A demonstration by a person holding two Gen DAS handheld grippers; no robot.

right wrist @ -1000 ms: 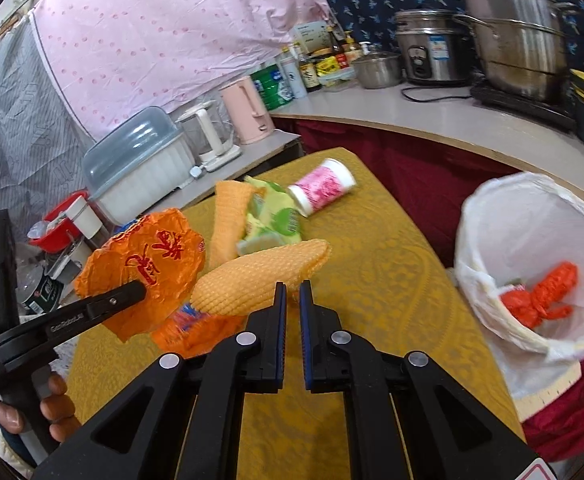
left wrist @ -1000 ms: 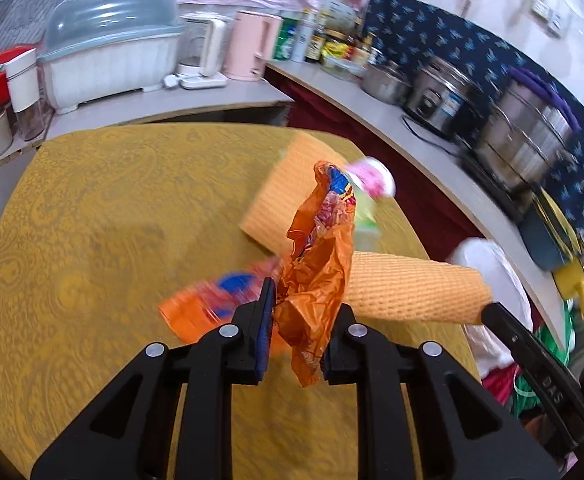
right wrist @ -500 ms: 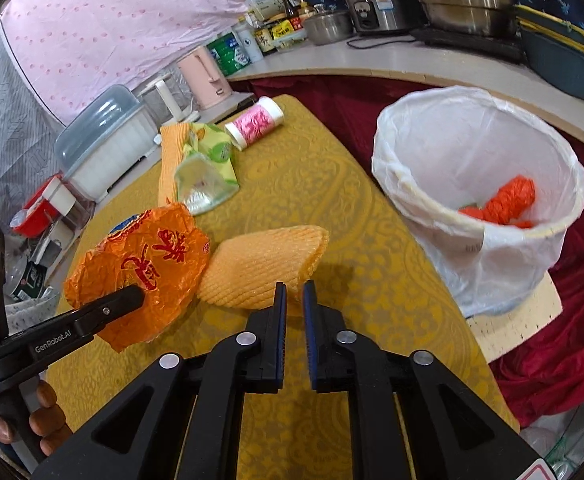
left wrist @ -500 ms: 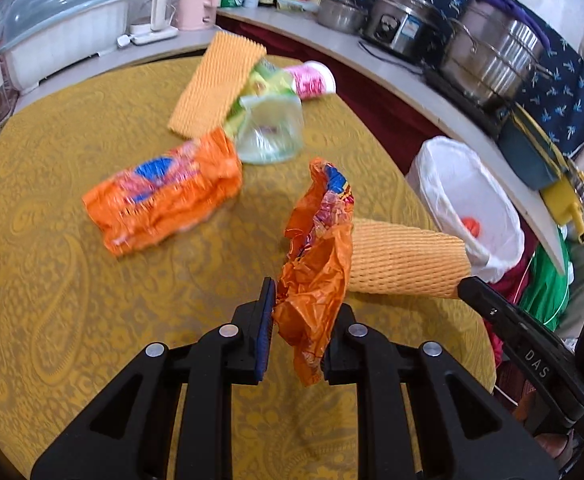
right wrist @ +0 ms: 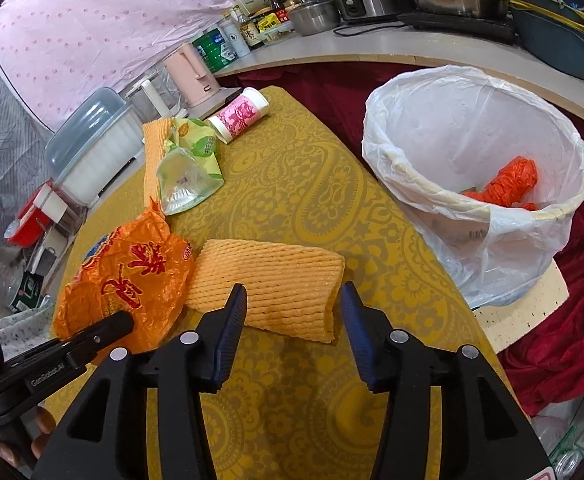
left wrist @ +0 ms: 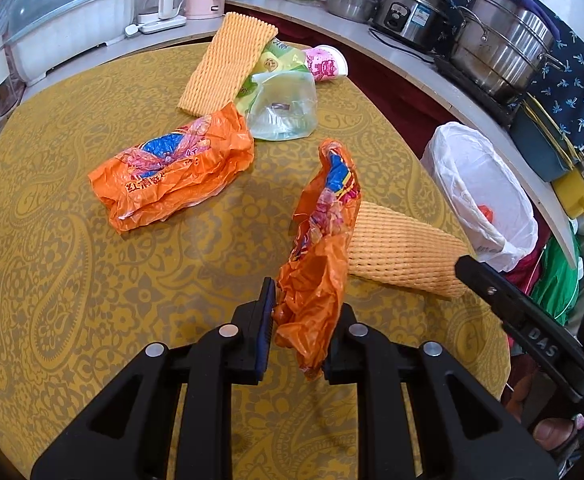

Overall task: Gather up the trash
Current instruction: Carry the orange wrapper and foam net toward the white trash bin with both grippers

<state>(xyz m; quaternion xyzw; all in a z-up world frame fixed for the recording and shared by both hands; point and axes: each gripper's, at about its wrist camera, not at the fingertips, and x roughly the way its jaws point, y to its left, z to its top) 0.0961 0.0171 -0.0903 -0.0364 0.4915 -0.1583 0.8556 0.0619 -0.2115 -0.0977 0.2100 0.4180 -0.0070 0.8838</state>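
Observation:
My left gripper is shut on a crumpled orange wrapper, held above the yellow table; the wrapper also shows in the right wrist view. My right gripper is open, its jaws on either side of a yellow foam net sleeve lying on the table; the sleeve also shows in the left wrist view. A white-lined trash bin with orange trash inside stands beside the table to the right.
On the table lie another orange bag, a clear-green bag, a second foam sleeve and a pink cup. A counter with pots and a kettle runs behind.
My right gripper has opened from shut and now straddles the foam sleeve. Both grippers have moved back toward the near edge; the left still holds the wrapper.

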